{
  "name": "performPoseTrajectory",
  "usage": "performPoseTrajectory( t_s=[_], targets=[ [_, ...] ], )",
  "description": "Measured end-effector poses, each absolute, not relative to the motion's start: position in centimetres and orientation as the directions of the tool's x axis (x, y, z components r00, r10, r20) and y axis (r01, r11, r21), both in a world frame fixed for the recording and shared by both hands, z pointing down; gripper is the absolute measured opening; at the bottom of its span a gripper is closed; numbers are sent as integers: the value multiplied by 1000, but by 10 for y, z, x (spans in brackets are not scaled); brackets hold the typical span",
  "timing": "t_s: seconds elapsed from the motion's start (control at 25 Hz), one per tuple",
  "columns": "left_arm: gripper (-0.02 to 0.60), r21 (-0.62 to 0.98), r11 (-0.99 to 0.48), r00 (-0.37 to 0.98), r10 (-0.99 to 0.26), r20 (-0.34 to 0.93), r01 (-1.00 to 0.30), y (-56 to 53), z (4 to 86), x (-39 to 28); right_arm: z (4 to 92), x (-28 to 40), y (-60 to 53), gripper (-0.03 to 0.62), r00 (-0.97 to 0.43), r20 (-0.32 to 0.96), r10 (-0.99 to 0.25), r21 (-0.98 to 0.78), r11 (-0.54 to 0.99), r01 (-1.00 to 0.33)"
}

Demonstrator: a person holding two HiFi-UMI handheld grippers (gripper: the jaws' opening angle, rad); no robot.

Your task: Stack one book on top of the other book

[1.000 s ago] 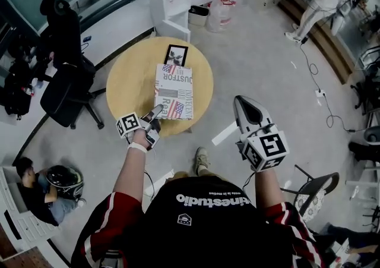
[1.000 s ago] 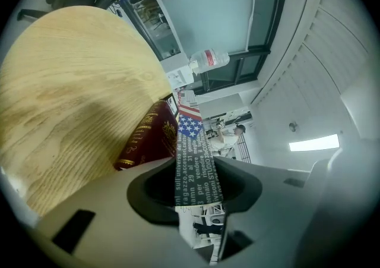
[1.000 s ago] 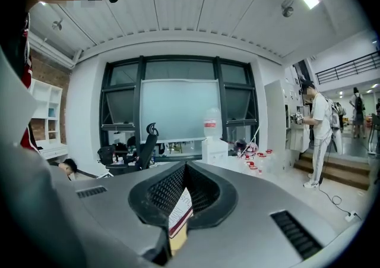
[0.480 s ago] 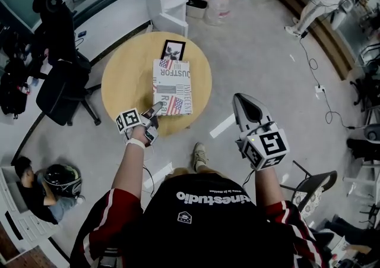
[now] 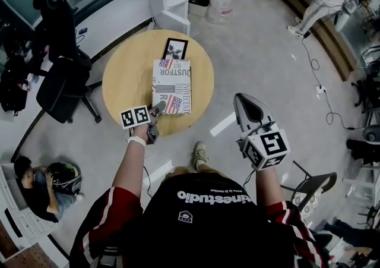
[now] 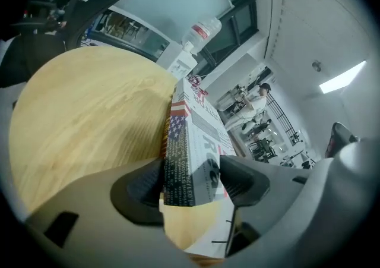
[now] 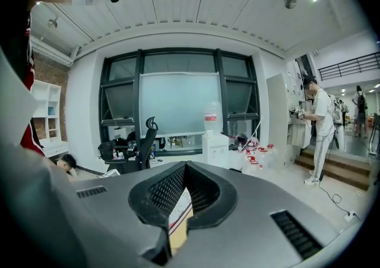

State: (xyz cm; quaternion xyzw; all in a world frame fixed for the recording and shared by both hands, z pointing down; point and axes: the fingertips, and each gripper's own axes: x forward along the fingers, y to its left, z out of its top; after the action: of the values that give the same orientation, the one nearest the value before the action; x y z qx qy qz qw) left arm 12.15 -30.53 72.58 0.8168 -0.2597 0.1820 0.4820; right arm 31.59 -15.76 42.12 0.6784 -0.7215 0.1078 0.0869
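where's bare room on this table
Widest bare wood: left of the flag-cover book, out to the table rim. A narrower strip runs along its right. Crowded: the black book at the far edge, and the near corner, where the left gripper, jaws just opened, straddles the book.

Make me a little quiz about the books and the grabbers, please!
1. True or false: the right gripper is holding a book.
2. What is between the jaws of the left gripper? A) a cup B) the flag book C) nothing
3. Fill in: the table is ____ in shape.
Key: 1 false, it is shut and empty. 2 B; those jaws have just been opening and stand apart round its corner. 3 round.
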Motion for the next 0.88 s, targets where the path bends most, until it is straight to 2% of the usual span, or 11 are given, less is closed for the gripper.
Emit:
performPoseTrajectory(
  t_s=[0.24,0.64,0.88],
  targets=[
    [336,625,-442,761,-279,586,-643,-309,725,116,421,320,-159,26,-52,282,-958,-23,48,-999],
    [336,598,-436,740,-383,553,-672,-357,707,110,423,322,-154,26,-52,281,-958,-27,46,-999],
    [336,572,-481,747,-388,540,-664,-362,700,128,427,330,-150,26,-39,285,-958,-31,31,-999]
  ],
)
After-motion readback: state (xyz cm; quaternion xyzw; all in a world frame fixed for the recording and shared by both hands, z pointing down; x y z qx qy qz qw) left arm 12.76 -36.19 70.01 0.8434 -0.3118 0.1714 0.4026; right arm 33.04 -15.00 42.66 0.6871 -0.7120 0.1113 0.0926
